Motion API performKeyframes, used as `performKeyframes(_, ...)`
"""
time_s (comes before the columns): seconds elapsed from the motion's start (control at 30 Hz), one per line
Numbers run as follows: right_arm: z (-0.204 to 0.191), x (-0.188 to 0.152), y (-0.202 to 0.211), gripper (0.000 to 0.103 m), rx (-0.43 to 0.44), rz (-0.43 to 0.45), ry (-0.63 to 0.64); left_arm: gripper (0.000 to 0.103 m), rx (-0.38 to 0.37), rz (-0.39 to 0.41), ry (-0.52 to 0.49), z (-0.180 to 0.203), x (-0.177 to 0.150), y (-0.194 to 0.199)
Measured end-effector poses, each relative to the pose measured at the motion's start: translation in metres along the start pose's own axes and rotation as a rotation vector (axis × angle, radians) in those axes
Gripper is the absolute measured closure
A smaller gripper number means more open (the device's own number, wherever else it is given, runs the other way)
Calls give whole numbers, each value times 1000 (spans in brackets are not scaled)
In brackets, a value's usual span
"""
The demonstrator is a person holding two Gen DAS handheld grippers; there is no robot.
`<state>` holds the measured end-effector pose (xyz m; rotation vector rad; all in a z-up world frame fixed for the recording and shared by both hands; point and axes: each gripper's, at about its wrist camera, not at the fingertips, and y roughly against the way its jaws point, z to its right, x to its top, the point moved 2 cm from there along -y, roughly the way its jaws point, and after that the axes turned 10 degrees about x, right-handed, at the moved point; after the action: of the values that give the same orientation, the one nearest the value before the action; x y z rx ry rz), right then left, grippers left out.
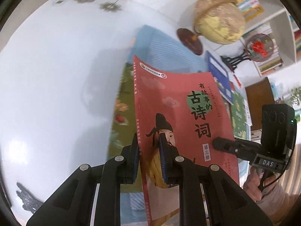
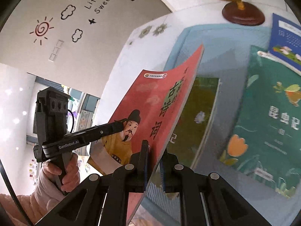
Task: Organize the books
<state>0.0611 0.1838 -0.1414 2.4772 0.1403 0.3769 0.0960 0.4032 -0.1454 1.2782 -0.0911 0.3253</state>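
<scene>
**Red poetry book in the air, held at both sides; the rest not yet sorted**

The red book [image 1: 180, 113] is off the worktop [image 1: 56, 75], carried between the two hand-held grippers, so I judge the task to be in an early or middle stage: one book is in transit and nothing in view shows a finished stack or row. Taking the globe [image 1: 219, 18] as landmark, a pale blue mat [image 1: 160, 45] lies on the worktop just in front of its dark round base. On that mat, directly under the red book, lies a green book with flowers [image 1: 120, 116]. Further from the globe's base, to the side of the red book, lie a dark green book [image 2: 269, 124] and a blue book [image 2: 286, 37], the blue one overlapping the dark green one's far corner. These three lie loose and unaligned, and likely remain to be sorted.

The left hand-held gripper [image 1: 148, 156] is clamped on the red book's spine edge near its lower end, one pad on the cover and one behind. The right hand-held gripper [image 2: 154, 160] is clenched on the opposite, open edge, also low down. The book stands tilted, its top end leaning toward the globe and bending slightly, its cover facing the left wrist camera.
</scene>
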Motion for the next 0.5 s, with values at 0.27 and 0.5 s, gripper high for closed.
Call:
performKeyframes(0.27, 21, -9, -30, 93, -30, -24, -84, 87, 10, -39, 34, -15, -3, -23)
performKeyframes(0.5, 38, -14, -39, 91, -67, -27, -148, 86, 37, -64, 17, -13, -2, -36)
